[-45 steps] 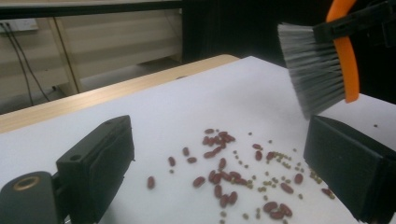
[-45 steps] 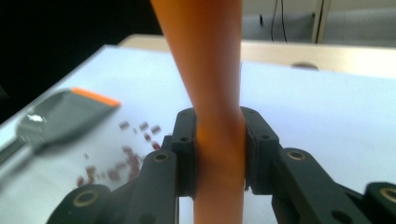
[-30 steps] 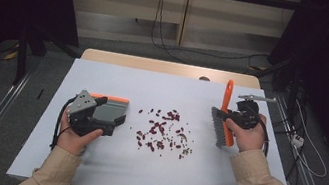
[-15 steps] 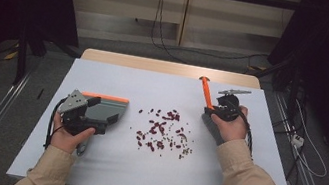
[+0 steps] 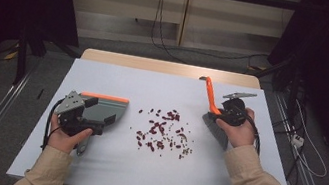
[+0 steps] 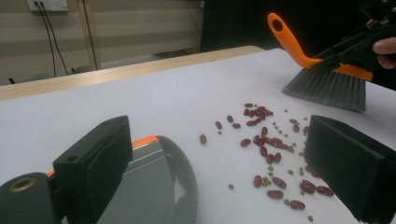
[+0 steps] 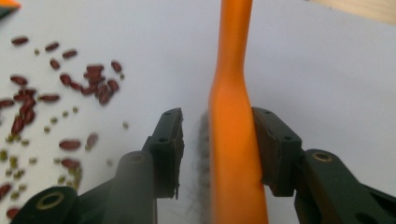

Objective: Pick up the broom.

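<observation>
While R gripper (image 7: 215,119) jaws have just been opening, brush (image 5: 209,97) sits loose btwn them, handle pointing up-table. Beans (image 5: 162,130) lie left of it, btwn brush & dustpan (image 5: 109,108). L gripper (image 6: 217,128) gapes wide, clamping nothing.

Beans in the middle of the worktop, a tool at either side

The scattered beans (image 5: 162,131) lie mid-worktop (image 5: 138,179). Left of them rests the dustpan (image 5: 107,111), its mouth toward the beans, with the left gripper (image 5: 78,117) at its near left. Right of the beans stands the brush (image 5: 214,112), handle slanting away, between the right gripper's (image 5: 230,112) jaws.
</observation>
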A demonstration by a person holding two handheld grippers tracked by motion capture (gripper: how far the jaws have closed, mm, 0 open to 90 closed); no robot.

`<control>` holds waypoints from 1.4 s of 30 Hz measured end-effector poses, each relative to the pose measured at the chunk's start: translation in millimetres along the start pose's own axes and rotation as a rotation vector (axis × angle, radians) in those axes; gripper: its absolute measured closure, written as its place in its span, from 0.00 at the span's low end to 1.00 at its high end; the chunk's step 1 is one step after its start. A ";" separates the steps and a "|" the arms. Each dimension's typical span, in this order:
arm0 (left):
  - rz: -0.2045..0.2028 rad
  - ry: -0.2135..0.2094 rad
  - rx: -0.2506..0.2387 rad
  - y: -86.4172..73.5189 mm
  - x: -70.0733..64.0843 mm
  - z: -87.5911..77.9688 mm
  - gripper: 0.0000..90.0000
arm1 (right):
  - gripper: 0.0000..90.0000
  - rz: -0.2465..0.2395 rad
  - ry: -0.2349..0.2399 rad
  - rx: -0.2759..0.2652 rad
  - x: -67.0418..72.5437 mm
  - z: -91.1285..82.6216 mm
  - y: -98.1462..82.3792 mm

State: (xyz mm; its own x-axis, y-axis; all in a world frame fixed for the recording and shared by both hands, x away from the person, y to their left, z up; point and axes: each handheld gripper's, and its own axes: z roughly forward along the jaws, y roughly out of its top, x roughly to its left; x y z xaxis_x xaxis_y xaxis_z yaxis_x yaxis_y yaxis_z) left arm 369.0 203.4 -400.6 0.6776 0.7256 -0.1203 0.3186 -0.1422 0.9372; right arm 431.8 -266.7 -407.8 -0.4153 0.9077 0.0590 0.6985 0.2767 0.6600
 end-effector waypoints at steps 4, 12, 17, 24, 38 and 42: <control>-0.003 0.007 0.006 -4.3 4.0 -5.0 0.09 | 0.68 0.011 0.004 0.019 -2.7 -2.9 -12.3; -0.011 0.013 0.028 -11.9 9.9 -11.1 0.08 | 0.79 0.029 -0.012 -0.001 -1.3 -2.8 -21.3; -0.010 0.016 0.031 -14.0 11.6 -14.7 0.09 | 0.79 0.024 -0.010 -0.034 3.3 -15.7 -22.1; -0.010 0.010 0.035 -17.1 13.2 -18.1 0.09 | 0.79 0.062 -0.044 -0.054 -0.4 -47.4 -31.8; -0.001 -0.004 0.044 -18.4 9.6 -16.0 0.09 | 0.79 0.101 -0.145 -0.073 -20.4 -78.6 -74.3; -0.003 -0.004 0.046 -18.7 8.8 -15.2 0.09 | 0.79 0.110 -0.156 -0.075 -23.8 -81.9 -84.4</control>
State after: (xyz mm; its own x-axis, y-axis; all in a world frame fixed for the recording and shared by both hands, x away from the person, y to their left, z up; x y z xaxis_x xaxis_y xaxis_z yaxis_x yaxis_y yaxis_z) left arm 358.9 222.6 -414.2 0.6794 0.7232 -0.1242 0.3506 -0.1713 0.9207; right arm 335.0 -337.5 -403.6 -0.2393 0.9707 0.0208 0.6872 0.1542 0.7099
